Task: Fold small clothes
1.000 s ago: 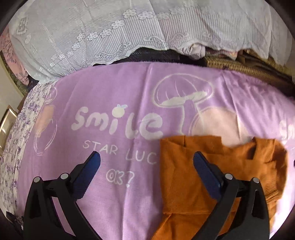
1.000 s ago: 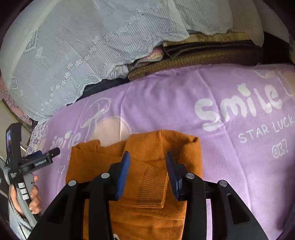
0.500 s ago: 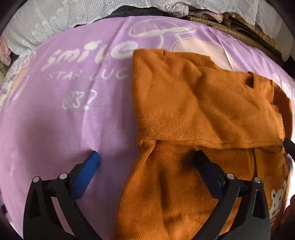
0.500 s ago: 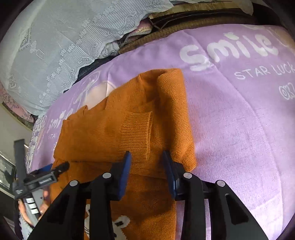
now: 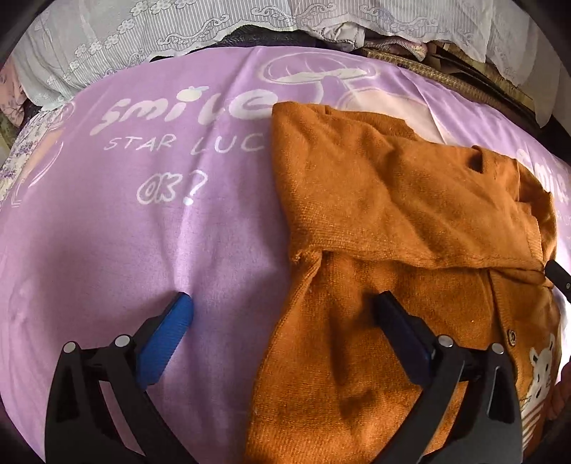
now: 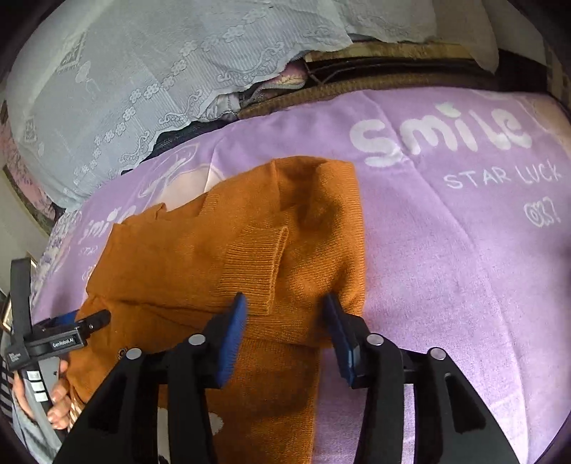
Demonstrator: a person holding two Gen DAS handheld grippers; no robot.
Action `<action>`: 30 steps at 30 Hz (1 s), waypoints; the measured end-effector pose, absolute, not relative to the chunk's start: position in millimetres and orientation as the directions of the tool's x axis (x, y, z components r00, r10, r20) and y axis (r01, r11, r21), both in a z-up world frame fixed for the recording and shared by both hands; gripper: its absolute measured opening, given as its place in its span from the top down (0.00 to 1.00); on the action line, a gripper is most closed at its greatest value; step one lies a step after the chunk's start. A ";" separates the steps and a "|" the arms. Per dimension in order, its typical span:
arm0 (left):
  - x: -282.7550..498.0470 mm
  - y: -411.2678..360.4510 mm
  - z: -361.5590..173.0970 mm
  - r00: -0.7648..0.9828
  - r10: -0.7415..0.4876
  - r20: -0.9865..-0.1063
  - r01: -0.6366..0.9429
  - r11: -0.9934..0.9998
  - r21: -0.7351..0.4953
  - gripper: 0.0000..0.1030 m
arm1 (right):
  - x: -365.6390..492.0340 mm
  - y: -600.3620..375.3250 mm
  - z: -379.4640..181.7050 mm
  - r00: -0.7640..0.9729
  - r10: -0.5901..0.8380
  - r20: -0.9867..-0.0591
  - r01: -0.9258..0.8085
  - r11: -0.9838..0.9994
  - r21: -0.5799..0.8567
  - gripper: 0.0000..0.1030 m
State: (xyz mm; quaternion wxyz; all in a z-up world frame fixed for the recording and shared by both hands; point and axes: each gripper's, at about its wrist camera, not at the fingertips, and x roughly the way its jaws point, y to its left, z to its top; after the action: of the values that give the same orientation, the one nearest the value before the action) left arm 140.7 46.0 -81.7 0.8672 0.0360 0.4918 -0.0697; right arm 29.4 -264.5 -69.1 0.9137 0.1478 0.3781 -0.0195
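Observation:
A small orange knit cardigan lies on the purple blanket, its sleeves folded across the body; a white bear print shows at its lower right. My left gripper is open over the cardigan's left edge, one finger on the blanket, the other on the knit. In the right wrist view the cardigan lies with a ribbed cuff on top. My right gripper is open, empty, astride the folded sleeve's lower edge. The left gripper shows at far left.
White lace fabric and piled clothes and mats lie beyond the blanket's far edge. The blanket has bare stretches left and right of the cardigan.
Both grippers have dropped low over the cardigan from a higher, farther-back view. The right gripper's jaws have widened a little. The cardigan lies as before.

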 end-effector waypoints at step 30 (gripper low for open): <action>-62.8 99.9 -80.5 0.485 -0.216 -0.847 0.225 0.967 -0.118 0.04 | -154.8 -206.0 -83.0 0.656 0.141 -0.742 0.025 0.978 0.208 0.37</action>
State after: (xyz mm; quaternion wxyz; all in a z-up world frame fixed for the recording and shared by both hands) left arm -62.8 99.9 -80.5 0.8618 0.0041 0.4908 -0.1279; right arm -154.8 -206.0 -83.0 0.9043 0.1002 0.4136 0.0323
